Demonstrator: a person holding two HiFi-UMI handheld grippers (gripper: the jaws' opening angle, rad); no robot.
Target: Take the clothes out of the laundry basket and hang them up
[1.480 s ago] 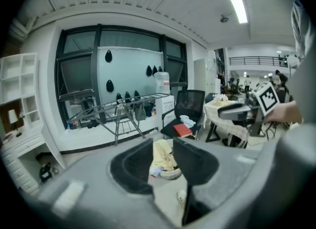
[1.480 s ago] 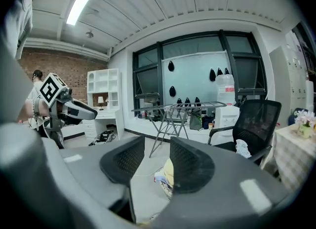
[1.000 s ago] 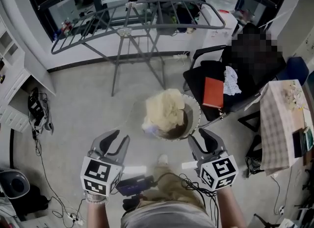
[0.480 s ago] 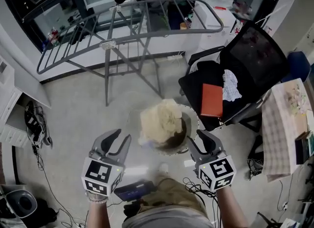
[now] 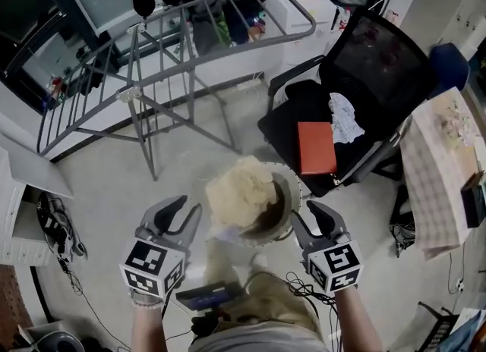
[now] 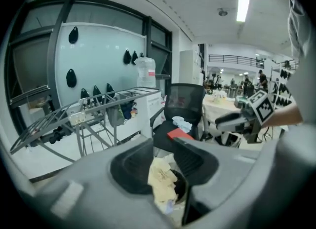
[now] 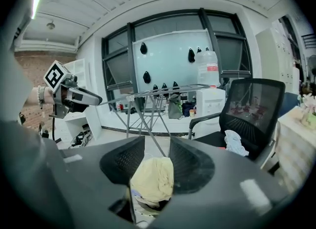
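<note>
A round laundry basket [image 5: 292, 191] stands on the floor, heaped with a cream garment [image 5: 239, 191]. My left gripper [image 5: 182, 212] hovers just left of the basket, open and empty. My right gripper [image 5: 311, 218] hovers at the basket's right rim, also open and empty. Neither touches the clothes. In the left gripper view the cream garment [image 6: 160, 177] shows through the gap of the left gripper [image 6: 163, 155], lying further off. The right gripper view shows the same garment [image 7: 153, 177] beyond the right gripper [image 7: 157, 155]. A grey drying rack [image 5: 175, 47] stands behind the basket with bare rails.
A black office chair [image 5: 357, 70] stands right of the basket, with a red book [image 5: 316, 148] and a crumpled white cloth [image 5: 343, 117] on its seat. A checked-cloth table [image 5: 440, 168] is at far right. Cables [image 5: 57, 225] lie on the floor at left.
Both grippers have come closer to the basket, which now lies between them. The drying rack and chair have slid left and down in the head view.
</note>
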